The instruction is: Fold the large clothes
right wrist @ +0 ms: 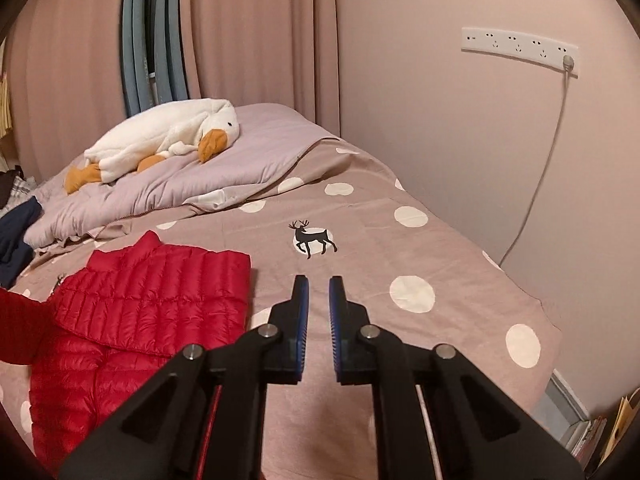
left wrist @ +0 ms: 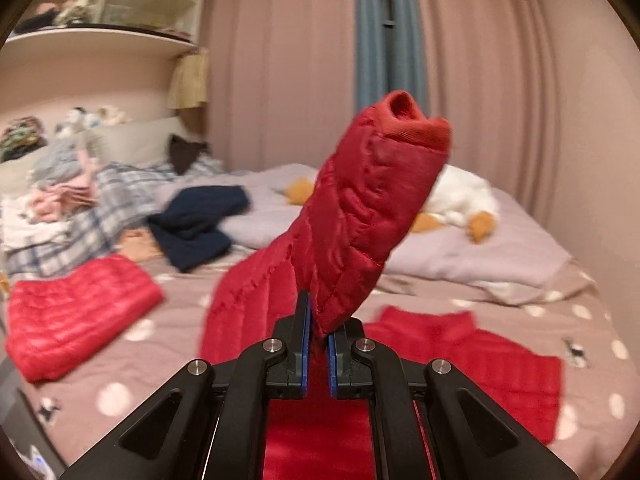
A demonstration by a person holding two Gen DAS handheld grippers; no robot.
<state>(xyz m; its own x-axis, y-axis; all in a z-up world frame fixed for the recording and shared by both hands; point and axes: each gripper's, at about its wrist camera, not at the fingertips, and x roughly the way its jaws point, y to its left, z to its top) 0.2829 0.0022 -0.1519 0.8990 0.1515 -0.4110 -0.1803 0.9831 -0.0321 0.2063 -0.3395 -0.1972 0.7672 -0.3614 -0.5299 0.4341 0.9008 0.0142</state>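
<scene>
The left gripper [left wrist: 318, 320] is clamped tight on the sleeve [left wrist: 372, 216] of the red puffer jacket [right wrist: 152, 300], jaws pinching the quilted fabric so the cuff [left wrist: 416, 124] stands up in the air; the right gripper [right wrist: 319, 312] hangs over bare bedspread [right wrist: 400, 240], jaws nearly closed with a slim gap and nothing between them. The jacket's body lies flat on the near left of the bed, collar toward the far end; I'd say the fold is barely begun, with one sleeve lifted to be laid across and the other sleeve and the body folds left to do; a second red garment [left wrist: 76, 312] on the near left looks already folded into a square, though it is blurred.

Around it: a white plush duck [right wrist: 168, 140] rests on the lilac duvet [right wrist: 248, 160] at the far end, well apart from the jacket; a dark blue garment [left wrist: 196, 228] and a plaid heap [left wrist: 80, 208] crowd the far left; shelves [left wrist: 104, 36] above, a socket strip [right wrist: 520, 48] on the right wall. Nothing lies on the jacket itself; the bedspread to its right is free.
</scene>
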